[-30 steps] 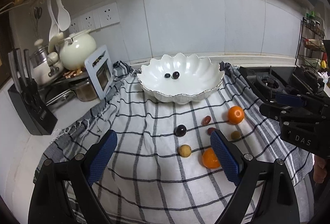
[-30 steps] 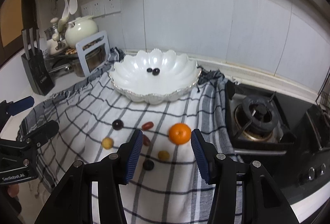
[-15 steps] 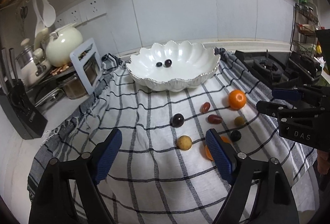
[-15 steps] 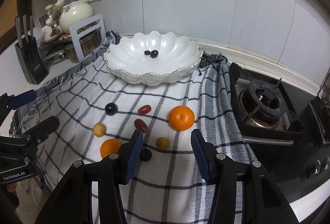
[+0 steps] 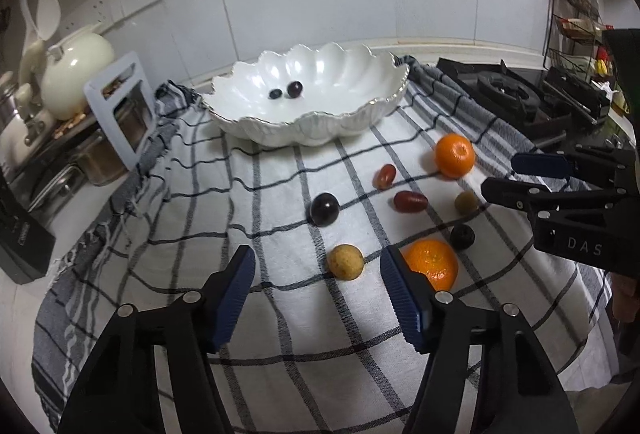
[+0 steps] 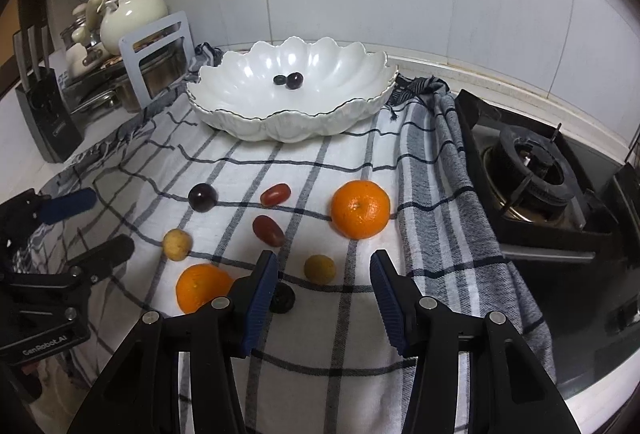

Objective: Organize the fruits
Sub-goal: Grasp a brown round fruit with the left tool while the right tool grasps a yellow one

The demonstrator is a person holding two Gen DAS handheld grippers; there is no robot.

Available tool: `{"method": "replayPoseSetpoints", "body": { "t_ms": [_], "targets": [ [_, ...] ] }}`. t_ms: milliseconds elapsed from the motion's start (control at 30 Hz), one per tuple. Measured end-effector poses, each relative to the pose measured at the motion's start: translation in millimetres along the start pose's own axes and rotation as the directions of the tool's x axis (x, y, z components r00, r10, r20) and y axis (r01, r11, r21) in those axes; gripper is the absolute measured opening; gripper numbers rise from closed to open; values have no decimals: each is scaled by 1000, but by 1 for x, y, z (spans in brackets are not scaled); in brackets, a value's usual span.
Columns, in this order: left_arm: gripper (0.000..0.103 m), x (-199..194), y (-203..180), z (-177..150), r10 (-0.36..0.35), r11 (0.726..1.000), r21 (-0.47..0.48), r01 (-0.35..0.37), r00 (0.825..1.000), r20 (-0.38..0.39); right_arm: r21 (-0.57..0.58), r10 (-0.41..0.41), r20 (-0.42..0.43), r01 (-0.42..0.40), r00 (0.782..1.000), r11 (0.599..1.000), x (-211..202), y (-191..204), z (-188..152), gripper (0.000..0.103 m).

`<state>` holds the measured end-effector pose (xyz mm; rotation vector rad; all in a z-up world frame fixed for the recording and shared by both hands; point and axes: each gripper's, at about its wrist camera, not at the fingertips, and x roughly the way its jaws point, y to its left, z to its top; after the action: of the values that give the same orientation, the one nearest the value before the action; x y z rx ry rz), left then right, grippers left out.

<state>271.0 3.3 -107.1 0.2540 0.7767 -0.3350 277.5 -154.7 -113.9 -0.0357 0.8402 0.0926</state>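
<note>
Eight fruits lie loose on the checked cloth over the table; two dark ones sit in the bowl. Left hand-held gripper, closing, empty, frames the yellow fruit; it may roll away if nudged. Right hand-held gripper spread, empty. Legible: "DAS", "GenRobot.AI".

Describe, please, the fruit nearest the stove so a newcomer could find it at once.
Start at the white bowl on the checked cloth. Toward the stove lies an orange. It is the whole, bright one at the cloth's grey-striped edge, far larger than the fruits beside it.
</note>
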Motion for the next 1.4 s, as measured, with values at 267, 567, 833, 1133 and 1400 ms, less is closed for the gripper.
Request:
{"method": "replayPoseSetpoints", "body": {
  "t_ms": [267,567,833,1133,1400],
  "targets": [
    [58,21,-1,-3,-31,999,18,32,999,-29,9,5,-20,-5,1000,1000,15,0,-2,48],
    [51,36,-3,-7,-55,998,33,57,997,-53,21,19,-61,-18,998,1000,33,-1,-6,42],
    [46,46,-3,-9,-90,995,28,92,994,-69,24,26,-75,-24,997,999,40,-1,-5,37],
    [38,55,-5,-9,-116,993,19,119,989,-95,30,24,-96,-21,995,999,47,-2,-4,31],
    [27,60,-6,-9,-120,992,13,123,986,-112,36,39,-114,-35,993,999,52,-2,-5,25]
  ]
}}
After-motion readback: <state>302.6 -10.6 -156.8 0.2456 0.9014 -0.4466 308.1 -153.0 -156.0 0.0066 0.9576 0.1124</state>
